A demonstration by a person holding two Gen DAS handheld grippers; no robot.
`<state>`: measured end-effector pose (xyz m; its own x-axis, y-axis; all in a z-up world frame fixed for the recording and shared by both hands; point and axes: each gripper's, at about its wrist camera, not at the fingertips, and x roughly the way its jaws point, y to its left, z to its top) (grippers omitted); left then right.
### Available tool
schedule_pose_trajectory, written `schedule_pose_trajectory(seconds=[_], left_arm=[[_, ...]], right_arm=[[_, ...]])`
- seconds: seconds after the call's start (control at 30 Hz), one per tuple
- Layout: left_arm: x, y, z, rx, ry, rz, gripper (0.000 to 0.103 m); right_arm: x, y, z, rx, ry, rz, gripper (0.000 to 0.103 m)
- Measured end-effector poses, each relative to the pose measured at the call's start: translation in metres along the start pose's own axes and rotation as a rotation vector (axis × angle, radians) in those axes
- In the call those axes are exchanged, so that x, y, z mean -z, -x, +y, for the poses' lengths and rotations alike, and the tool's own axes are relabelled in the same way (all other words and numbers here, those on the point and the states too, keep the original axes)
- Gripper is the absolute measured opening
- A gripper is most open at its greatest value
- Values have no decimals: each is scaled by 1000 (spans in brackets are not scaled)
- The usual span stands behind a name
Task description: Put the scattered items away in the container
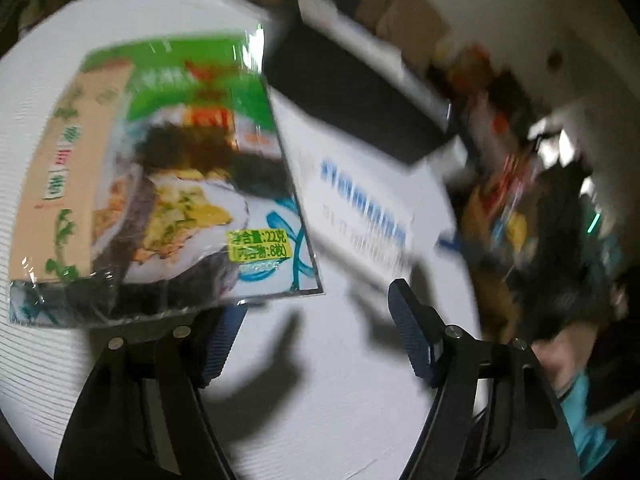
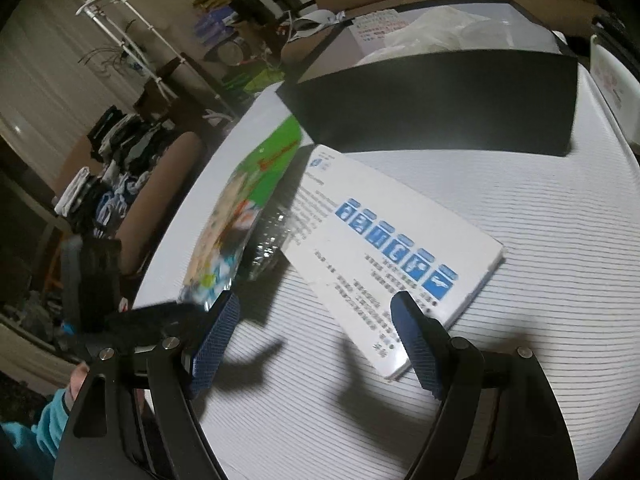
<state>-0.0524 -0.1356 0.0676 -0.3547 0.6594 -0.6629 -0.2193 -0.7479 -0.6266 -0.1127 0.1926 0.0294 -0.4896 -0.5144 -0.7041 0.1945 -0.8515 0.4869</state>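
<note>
A green seaweed packet (image 1: pixel 160 184) with a sushi picture sits at the left of the white ribbed table (image 1: pixel 340 380). Its near edge covers the tip of my left gripper's (image 1: pixel 316 300) left finger. The jaws stand wide open, with only table between them. In the right wrist view the packet (image 2: pixel 236 220) stands tilted, one side raised. Beside it lies a flat white box (image 2: pixel 400 256) with blue icons, also blurred in the left view (image 1: pixel 360 200). My right gripper (image 2: pixel 316 304) hovers open over that box's near end. The black container (image 2: pixel 440 96) stands behind both.
The container (image 1: pixel 360 92) holds white wrappers and paper. Another white box (image 2: pixel 612 76) stands at the table's far right edge. A brown chair (image 2: pixel 160 184) and piles of clothes (image 2: pixel 116 168) lie beyond the left rim. A teal sleeve (image 2: pixel 36 428) shows at lower left.
</note>
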Motion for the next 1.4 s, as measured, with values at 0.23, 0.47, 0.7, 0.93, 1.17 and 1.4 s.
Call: schedule_pose_trajectory(seconds=[0.23, 0.47, 0.7, 0.93, 1.17, 1.4], left_arm=[[-33, 32, 54, -22, 153, -153, 69], [-38, 41, 66, 1, 214, -199, 69], [-39, 43, 64, -165, 205, -174, 71], [-38, 52, 73, -163, 255, -200, 71], [-38, 49, 66, -176, 233, -189, 71], [-37, 45, 64, -181, 225, -177, 71]], right_arm=[[-7, -37, 38, 30, 154, 33, 81], [-19, -95, 96, 106, 457, 19, 81], [8, -143, 137, 245, 912, 78, 84], [-3, -180, 121, 263, 860, 126, 84], [-18, -174, 111, 184, 702, 132, 72], [-13, -160, 121, 186, 694, 115, 50]])
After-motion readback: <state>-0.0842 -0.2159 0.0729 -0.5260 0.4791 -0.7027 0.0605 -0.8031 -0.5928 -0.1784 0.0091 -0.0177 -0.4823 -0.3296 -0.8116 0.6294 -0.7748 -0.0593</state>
